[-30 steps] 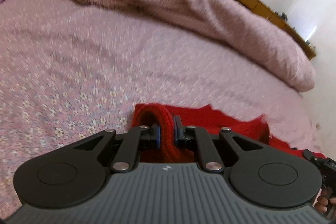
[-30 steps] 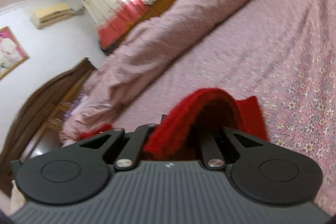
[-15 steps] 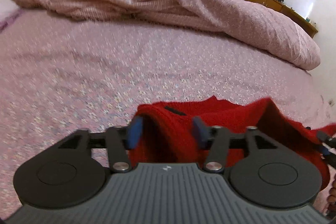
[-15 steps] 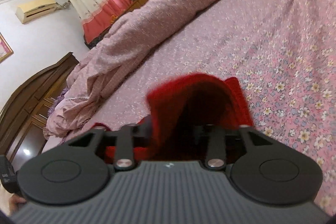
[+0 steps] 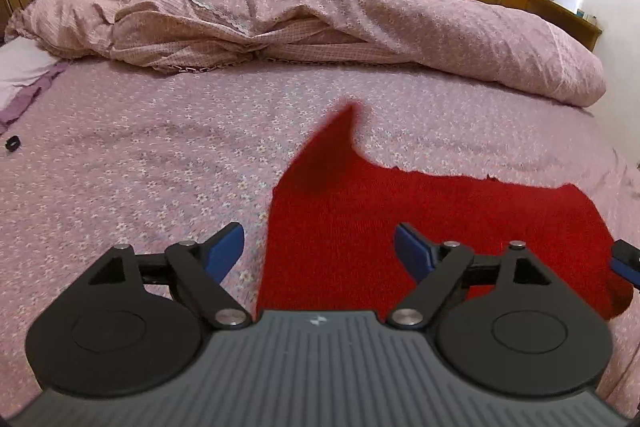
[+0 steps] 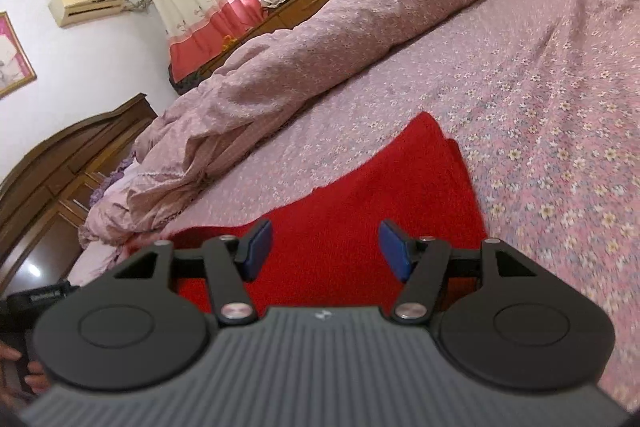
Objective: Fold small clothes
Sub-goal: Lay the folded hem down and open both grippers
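You see: red knit garment (image 5: 420, 227) | pink bedsheet (image 5: 140, 167), small white flowers | blue fingers (image 5: 226, 247) | mauve duvet (image 5: 320, 11)

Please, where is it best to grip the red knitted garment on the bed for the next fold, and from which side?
Probably the pointed corner of the red knitted garment, at its far end in the left wrist view. It lies apart from the flat body, so a low approach from the bedsheet side should catch it. Both grippers are opening over the cloth, not pressing it.
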A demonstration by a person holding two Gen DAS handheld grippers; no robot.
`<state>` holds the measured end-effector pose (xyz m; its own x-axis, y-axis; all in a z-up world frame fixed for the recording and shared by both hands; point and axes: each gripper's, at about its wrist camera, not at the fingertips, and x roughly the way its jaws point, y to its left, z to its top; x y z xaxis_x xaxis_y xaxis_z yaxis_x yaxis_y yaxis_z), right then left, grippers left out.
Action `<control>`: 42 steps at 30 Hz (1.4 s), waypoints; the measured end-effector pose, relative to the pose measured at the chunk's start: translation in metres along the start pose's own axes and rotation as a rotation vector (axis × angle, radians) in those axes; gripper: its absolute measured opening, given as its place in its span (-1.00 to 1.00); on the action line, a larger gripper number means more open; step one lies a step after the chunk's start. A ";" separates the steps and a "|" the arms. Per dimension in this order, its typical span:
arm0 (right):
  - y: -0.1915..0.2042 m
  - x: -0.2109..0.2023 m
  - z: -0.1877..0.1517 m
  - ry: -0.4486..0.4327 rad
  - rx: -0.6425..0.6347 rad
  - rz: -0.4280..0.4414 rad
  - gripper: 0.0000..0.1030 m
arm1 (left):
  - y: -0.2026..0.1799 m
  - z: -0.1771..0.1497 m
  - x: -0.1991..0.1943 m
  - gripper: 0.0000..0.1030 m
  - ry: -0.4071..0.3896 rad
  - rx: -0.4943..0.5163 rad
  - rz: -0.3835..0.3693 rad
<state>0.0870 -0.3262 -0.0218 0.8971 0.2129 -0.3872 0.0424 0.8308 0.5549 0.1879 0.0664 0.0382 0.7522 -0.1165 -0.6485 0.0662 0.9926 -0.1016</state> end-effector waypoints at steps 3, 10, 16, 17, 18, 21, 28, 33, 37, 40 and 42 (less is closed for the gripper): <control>0.005 -0.009 -0.008 0.005 -0.022 -0.008 0.21 | -0.004 -0.011 -0.010 0.72 -0.002 0.025 0.019; 0.011 -0.025 -0.022 0.003 -0.042 -0.036 0.21 | -0.013 -0.035 -0.019 0.78 0.023 0.054 0.043; 0.010 -0.030 -0.031 0.004 -0.019 -0.063 0.21 | -0.023 -0.043 -0.008 0.82 0.075 0.023 0.022; 0.011 -0.030 -0.032 0.002 -0.022 -0.069 0.21 | -0.026 -0.042 -0.006 0.84 0.080 0.024 0.016; 0.012 -0.031 -0.033 -0.001 -0.030 -0.074 0.21 | -0.028 -0.042 -0.003 0.89 0.083 0.027 0.010; 0.017 -0.029 -0.031 -0.014 -0.065 -0.082 0.21 | -0.033 -0.036 0.008 0.93 0.098 0.037 -0.037; 0.011 -0.011 -0.027 0.002 -0.075 -0.140 0.22 | -0.039 -0.036 0.041 1.00 0.197 0.003 0.015; 0.003 0.001 -0.038 0.050 -0.068 -0.167 0.17 | -0.041 -0.042 0.063 1.00 0.334 0.046 0.026; 0.003 0.000 -0.043 0.055 -0.085 -0.167 0.17 | -0.037 -0.042 0.063 1.00 0.337 0.032 0.016; 0.000 -0.001 -0.045 0.058 -0.070 -0.163 0.18 | -0.035 -0.044 0.062 1.00 0.321 0.026 0.017; -0.001 -0.003 -0.046 0.063 -0.057 -0.160 0.18 | -0.037 -0.043 0.062 1.00 0.311 0.031 0.022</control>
<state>0.0640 -0.3040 -0.0554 0.8516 0.1054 -0.5134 0.1559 0.8843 0.4402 0.2038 0.0211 -0.0310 0.5177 -0.0947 -0.8503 0.0754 0.9950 -0.0649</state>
